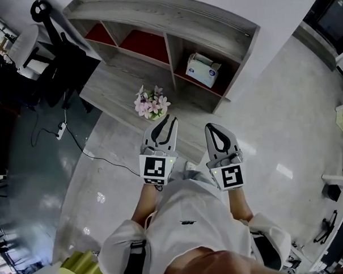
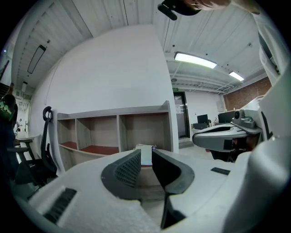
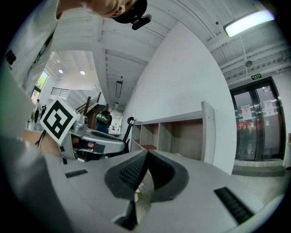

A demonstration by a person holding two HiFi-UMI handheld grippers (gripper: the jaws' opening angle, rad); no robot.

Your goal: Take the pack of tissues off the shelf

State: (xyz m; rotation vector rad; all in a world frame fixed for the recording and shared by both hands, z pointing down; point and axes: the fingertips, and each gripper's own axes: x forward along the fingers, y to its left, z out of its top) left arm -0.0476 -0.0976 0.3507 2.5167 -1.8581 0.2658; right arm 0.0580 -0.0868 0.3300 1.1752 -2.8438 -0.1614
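The pack of tissues point(image 1: 202, 70), pale blue and white, lies in the right-hand compartment of the grey wooden shelf point(image 1: 172, 17). Both grippers are held in front of the shelf, short of it. My left gripper point(image 1: 167, 120) is open by a narrow gap and holds nothing. In the left gripper view the tissue pack point(image 2: 145, 149) shows far off through that gap. My right gripper point(image 1: 211, 128) is beside it, shut with its tips touching and empty. In the right gripper view the right gripper point(image 3: 146, 154) points at the shelf point(image 3: 182, 120).
A pot of pink and white flowers point(image 1: 152, 103) stands on the low wooden platform point(image 1: 109, 82) before the shelf, just ahead of the left gripper. A black office chair point(image 1: 60, 59) and a power strip with cable point(image 1: 60, 131) are at the left. Glass doors point(image 3: 254, 123) lie right of the shelf.
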